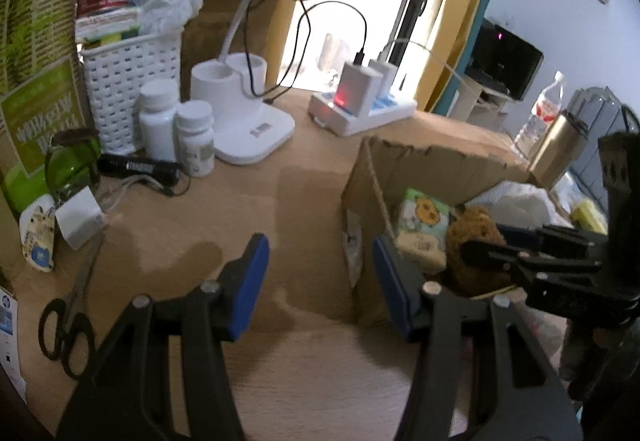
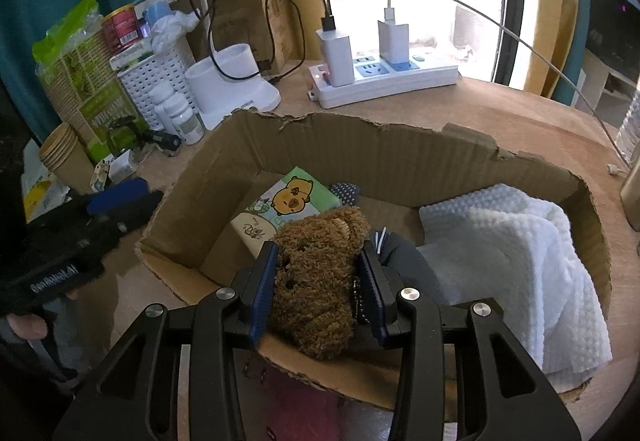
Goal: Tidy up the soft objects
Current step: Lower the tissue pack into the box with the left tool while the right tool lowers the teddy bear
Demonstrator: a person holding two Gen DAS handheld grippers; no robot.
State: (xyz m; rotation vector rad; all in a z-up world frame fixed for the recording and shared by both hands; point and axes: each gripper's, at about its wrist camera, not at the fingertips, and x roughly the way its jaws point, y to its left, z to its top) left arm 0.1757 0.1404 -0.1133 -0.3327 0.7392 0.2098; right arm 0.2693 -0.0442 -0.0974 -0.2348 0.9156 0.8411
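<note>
My right gripper (image 2: 318, 273) is shut on a brown teddy bear (image 2: 316, 281) and holds it over the near wall of an open cardboard box (image 2: 360, 145). In the box lie a green cartoon tissue pack (image 2: 288, 201), a white towel (image 2: 520, 253) and a dark grey cloth (image 2: 408, 265). My left gripper (image 1: 320, 273) is open and empty above the wooden table, just left of the box (image 1: 420, 165). In the left wrist view the bear (image 1: 472, 245) sits in the right gripper's fingers (image 1: 492, 253) beside the tissue pack (image 1: 424, 229).
A power strip with chargers (image 2: 384, 81), a white lamp base (image 2: 232, 85), pill bottles (image 1: 176, 129), a white basket (image 1: 128, 81), a black torch (image 1: 140, 167), scissors (image 1: 68, 321) and paper cups (image 2: 64, 153) crowd the table's left and back. A steel flask (image 1: 556, 149) stands right.
</note>
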